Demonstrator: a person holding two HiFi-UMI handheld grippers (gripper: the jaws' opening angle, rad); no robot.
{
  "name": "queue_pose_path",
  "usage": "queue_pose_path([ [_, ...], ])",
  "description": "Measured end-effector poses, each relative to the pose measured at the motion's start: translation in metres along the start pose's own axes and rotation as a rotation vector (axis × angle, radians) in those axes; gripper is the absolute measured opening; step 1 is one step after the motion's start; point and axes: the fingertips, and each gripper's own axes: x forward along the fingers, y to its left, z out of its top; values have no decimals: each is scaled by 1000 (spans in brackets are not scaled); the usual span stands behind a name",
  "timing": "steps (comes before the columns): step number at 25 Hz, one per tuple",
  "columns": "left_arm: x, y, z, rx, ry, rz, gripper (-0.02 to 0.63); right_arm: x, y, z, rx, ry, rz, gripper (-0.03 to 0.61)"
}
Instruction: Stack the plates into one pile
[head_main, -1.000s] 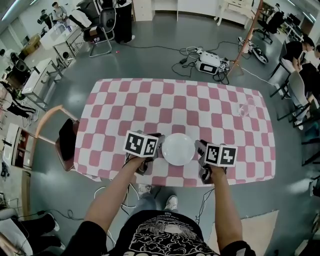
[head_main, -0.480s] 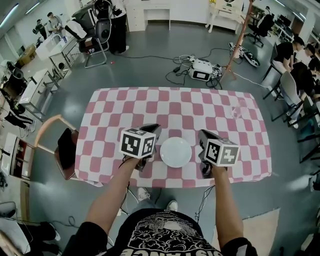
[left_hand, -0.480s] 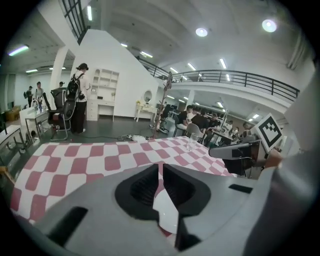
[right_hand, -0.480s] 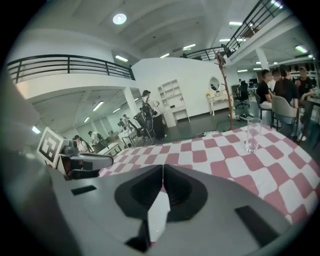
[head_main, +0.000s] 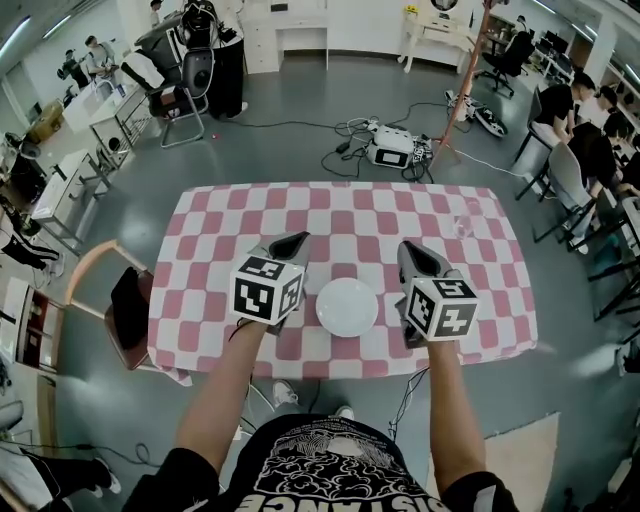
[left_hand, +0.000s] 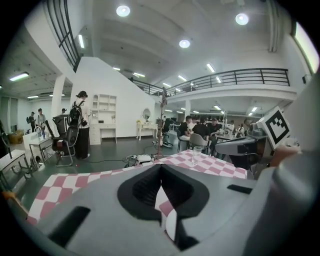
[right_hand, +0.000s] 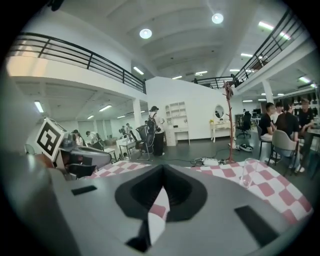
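A white plate (head_main: 347, 306), or a pile that reads as one disc from above, lies on the pink-and-white checked table (head_main: 340, 215) near its front edge. My left gripper (head_main: 293, 243) hovers above the table just left of the plate. It is shut with nothing between its jaws. My right gripper (head_main: 412, 250) hovers just right of the plate, also shut and empty. In the left gripper view the gripper (left_hand: 160, 167) has its jaws meeting, and a white sliver of the plate (left_hand: 170, 225) shows below them. The right gripper view has the same shut gripper (right_hand: 162, 170).
A clear drinking glass (head_main: 463, 220) stands at the table's far right and also shows as a glass (left_hand: 196, 155) from the left gripper. A wooden chair (head_main: 120, 300) sits at the table's left side. Cables and a box (head_main: 388, 150) lie on the floor beyond.
Both grippers have lifted up from table level beside the plate, and their jaws have closed empty. The plate stays where it was on the table.
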Motion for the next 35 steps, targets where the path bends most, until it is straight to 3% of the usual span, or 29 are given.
queue_pose_path([
  [10,-17,9,21,55,-95,34,6,-13,-1,29,-65,-141,-37,5],
  [15,-21,18,23,85,-103,66,6,-12,-1,30,-70,-150,-45,5],
  [35,-16,21,7,53,-77,60,6,-4,2,29,-80,-144,-36,5],
])
